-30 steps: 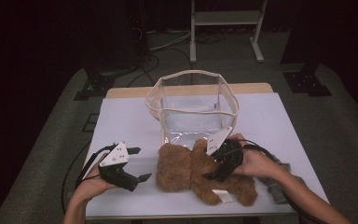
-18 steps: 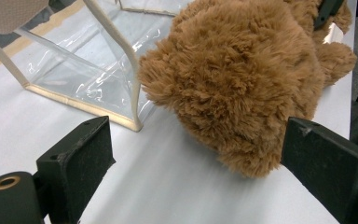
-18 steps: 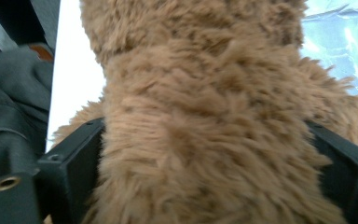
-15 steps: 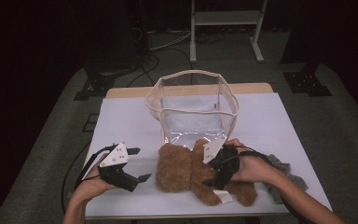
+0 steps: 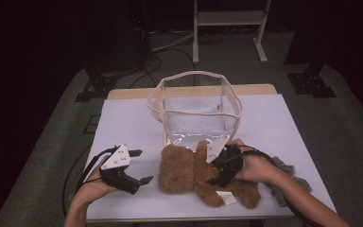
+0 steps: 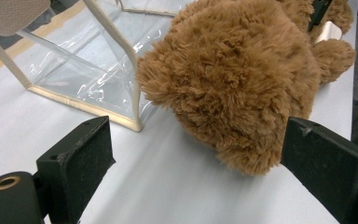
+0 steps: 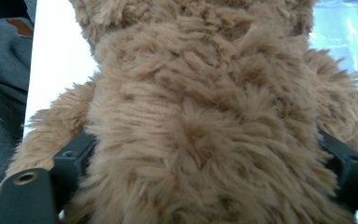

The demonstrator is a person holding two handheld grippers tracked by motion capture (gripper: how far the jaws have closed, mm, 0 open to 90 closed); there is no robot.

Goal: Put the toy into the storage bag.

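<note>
teddy bear (image 5: 189, 169) lies straddled by right tongs (image 5: 223, 166), unclamped; left tongs (image 5: 139, 182) agape beside it.

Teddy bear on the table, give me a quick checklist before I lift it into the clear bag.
1. Right gripper around the teddy bear: ok, a jaw sits on each side of its body in the right gripper view.
2. Jaws squeezed firmly: cannot tell, fur hides the contact.
3. Left gripper clear of the bear: ok, open and apart from it.
4. Clear bag mouth open: ok, upright with its rim spread.
5. Path to the bag: ok, the bag stands right behind the bear.
6. Grey cloth out of the way: ok, beside the right forearm.
</note>
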